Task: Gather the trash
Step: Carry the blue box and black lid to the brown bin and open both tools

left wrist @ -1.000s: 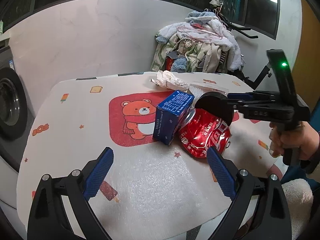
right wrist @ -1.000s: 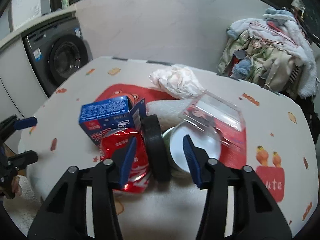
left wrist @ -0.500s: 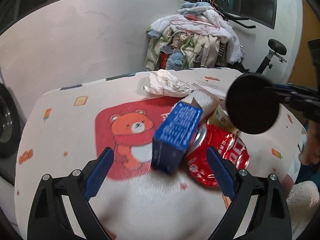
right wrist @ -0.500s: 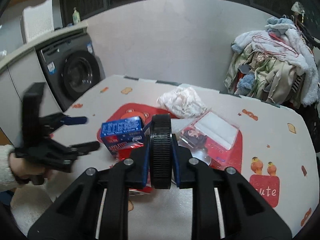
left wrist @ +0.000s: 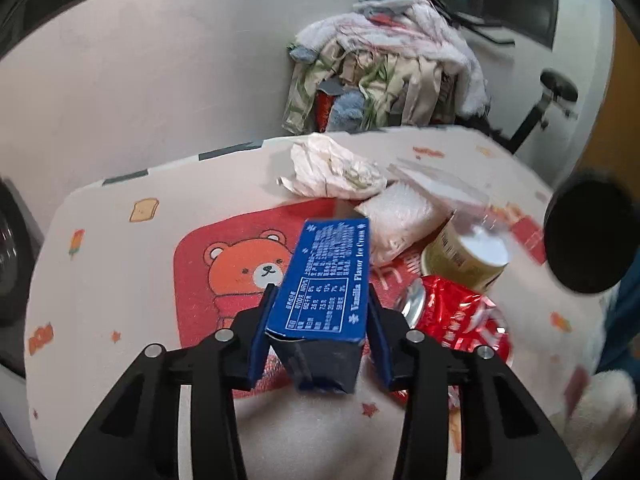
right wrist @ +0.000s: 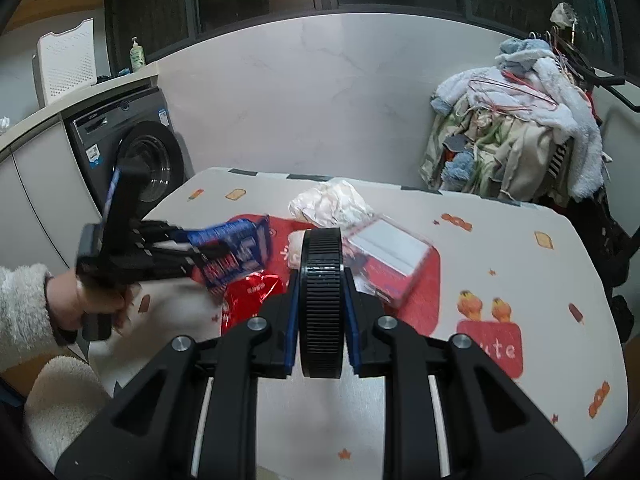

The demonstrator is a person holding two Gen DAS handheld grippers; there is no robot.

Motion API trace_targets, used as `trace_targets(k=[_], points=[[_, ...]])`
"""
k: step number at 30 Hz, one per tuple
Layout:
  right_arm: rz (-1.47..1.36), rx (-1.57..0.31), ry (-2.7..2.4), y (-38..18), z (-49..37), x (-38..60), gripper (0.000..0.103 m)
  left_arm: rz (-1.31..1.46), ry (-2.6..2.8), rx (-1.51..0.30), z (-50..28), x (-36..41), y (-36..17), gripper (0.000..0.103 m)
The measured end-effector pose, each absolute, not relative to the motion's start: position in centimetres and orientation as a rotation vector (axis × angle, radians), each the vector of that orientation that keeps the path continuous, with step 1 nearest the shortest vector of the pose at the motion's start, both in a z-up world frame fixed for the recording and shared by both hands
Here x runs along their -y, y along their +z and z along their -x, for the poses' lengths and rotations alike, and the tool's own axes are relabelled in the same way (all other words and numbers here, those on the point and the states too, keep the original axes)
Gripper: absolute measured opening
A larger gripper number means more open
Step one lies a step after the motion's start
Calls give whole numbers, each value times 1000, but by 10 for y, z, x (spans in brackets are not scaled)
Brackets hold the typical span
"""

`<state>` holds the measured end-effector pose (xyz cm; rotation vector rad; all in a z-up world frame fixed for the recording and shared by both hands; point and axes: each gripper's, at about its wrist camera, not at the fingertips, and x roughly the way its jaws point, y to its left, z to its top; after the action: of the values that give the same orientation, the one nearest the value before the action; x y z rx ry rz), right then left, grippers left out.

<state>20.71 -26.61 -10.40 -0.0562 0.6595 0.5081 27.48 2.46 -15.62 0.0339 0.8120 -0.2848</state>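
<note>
My left gripper (left wrist: pixel 320 332) is shut on a blue ice cream box (left wrist: pixel 326 280), seen also in the right wrist view (right wrist: pixel 236 248), held above the table. My right gripper (right wrist: pixel 321 304) is shut on a black round lid (right wrist: pixel 321 300), which shows at the right edge of the left wrist view (left wrist: pixel 588 240). On the table lie a crushed red can (left wrist: pixel 460 320), an open yellow cup (left wrist: pixel 468 260), a crumpled white tissue (left wrist: pixel 332 168), a white foam piece (left wrist: pixel 396 220) and a clear plastic box (right wrist: pixel 388 252).
The table (right wrist: pixel 500 240) has a cartoon-print cover with a red bear patch (left wrist: pixel 240 272). A washing machine (right wrist: pixel 132 156) stands to the left. A rack piled with clothes (right wrist: pixel 516 120) stands behind the table. A white marble wall runs behind.
My left gripper closed on the blue box and lifted it. My right gripper closed on the black lid and raised it off the cup, moving up and back.
</note>
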Motion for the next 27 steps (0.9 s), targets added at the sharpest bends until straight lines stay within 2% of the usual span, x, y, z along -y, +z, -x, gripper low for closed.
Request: trace_targets(k=[8,14,20,27], points=[[36,-663,508,-103,-180,269,22,-12,-331,-780,-227,-40,-110,37],[21,-672,516,-103,-152,265,22,-7,-423,-752,-159,-26,-93,37],[16,-687,533,-109,-120,260,22,-18,-497,-754,-99,-4,-103,37],[21,-687,537,-111,-89,263,22,-104,-633,-856,-40,34,-145,37]])
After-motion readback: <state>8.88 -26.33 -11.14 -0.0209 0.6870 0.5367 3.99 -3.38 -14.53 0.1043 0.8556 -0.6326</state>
